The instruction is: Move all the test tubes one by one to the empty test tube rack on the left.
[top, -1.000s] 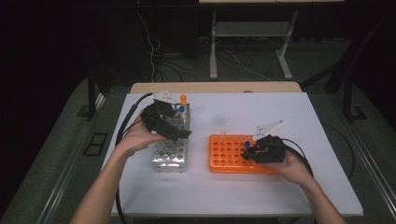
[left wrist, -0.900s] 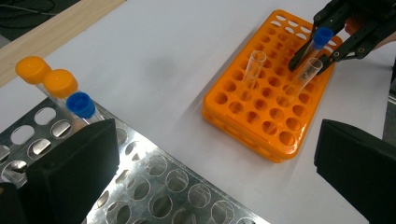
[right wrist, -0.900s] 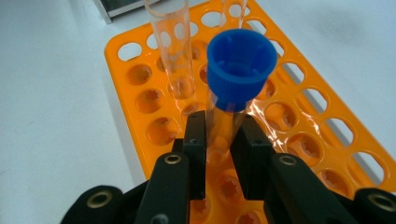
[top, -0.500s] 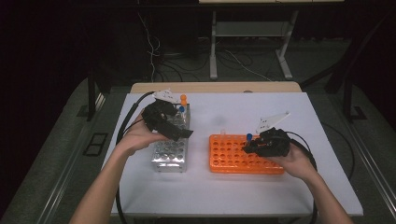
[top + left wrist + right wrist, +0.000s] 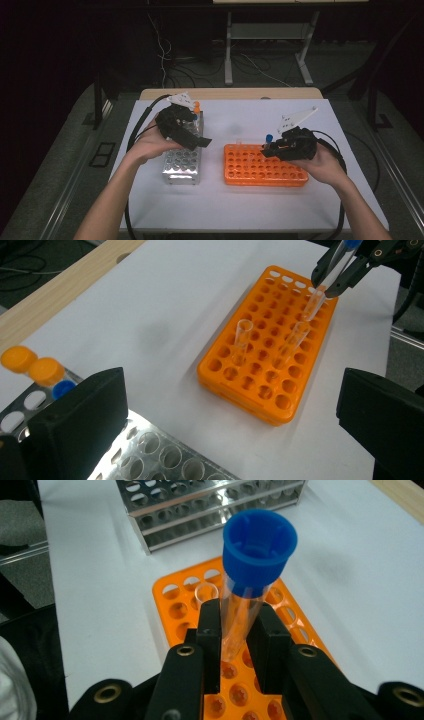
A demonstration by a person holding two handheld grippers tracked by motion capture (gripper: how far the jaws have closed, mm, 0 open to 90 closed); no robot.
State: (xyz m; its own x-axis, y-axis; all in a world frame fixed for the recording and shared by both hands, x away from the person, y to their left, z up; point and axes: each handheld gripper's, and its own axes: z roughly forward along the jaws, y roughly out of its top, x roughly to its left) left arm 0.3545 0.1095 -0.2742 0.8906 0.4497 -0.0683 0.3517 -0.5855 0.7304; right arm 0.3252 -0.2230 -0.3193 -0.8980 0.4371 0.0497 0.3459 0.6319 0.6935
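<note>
While the right gripper [image 5: 239, 645] is clamped on a clear plastic tube with a blue cap [image 5: 248, 585], held clear above the far end of the orange plastic rack [image 5: 263, 165], two uncapped tubes [image 5: 241, 340] are already seated there. The left gripper [image 5: 192, 136], jaws apart and empty, is poised over the steel rack [image 5: 183, 164], where capped tubes [image 5: 31, 366] are left on the white bench [image 5: 240, 210].

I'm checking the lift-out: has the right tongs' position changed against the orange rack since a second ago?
Yes. The right tongs, shut on the blue-capped tube, have risen from the orange rack, which stayed put; the tube's tip now hangs above the holes.
</note>
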